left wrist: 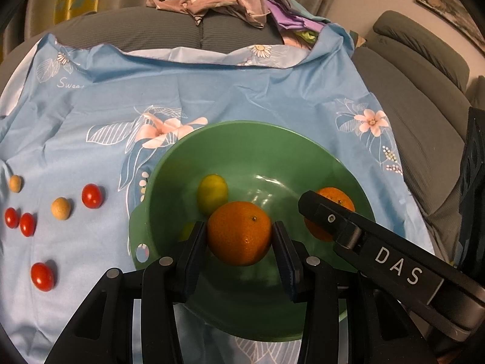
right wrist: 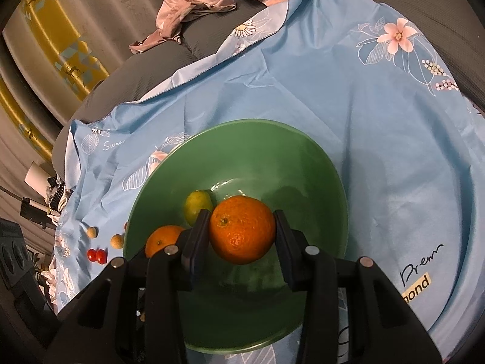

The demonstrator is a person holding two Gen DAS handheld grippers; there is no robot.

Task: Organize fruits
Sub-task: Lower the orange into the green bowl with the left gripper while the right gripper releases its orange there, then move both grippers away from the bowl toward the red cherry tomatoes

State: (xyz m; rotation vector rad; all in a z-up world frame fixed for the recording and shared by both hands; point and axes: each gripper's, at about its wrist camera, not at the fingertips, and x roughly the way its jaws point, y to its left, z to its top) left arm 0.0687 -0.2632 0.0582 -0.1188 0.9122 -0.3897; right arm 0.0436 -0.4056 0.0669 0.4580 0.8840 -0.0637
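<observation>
In the left wrist view, the left gripper (left wrist: 239, 239) hangs over a green bowl (left wrist: 266, 139) with its jaws closed on an orange (left wrist: 239, 232), one pad against each side of the fruit. One yellow-green citrus (left wrist: 212, 193) lies in the bowl behind that orange. A second orange (left wrist: 335, 200) sits farther right over the bowl, partly hidden by the black finger of the right gripper (left wrist: 326, 212), which reaches in from the right. The bowl rests on a blue flowered cloth (left wrist: 242, 91). On the cloth to the left of the bowl lie four cherry tomatoes (left wrist: 91, 195) and two small tan round fruits (left wrist: 61, 208), all apart from the bowl. A heap of crumpled clothes (left wrist: 218, 0) lies beyond the cloth.

In the right wrist view, the right gripper (right wrist: 242, 233) holds its own orange (right wrist: 242, 230) above the same bowl (right wrist: 257, 139), jaws pressed to both sides. Behind it lies the one yellow-green citrus (right wrist: 197, 204). At the left the other orange (right wrist: 163, 238) shows, partly behind the gripper's finger. Past the bowl's left rim, two tan fruits (right wrist: 116, 240) and two cherry tomatoes (right wrist: 97, 255) are visible on the cloth (right wrist: 363, 121).
</observation>
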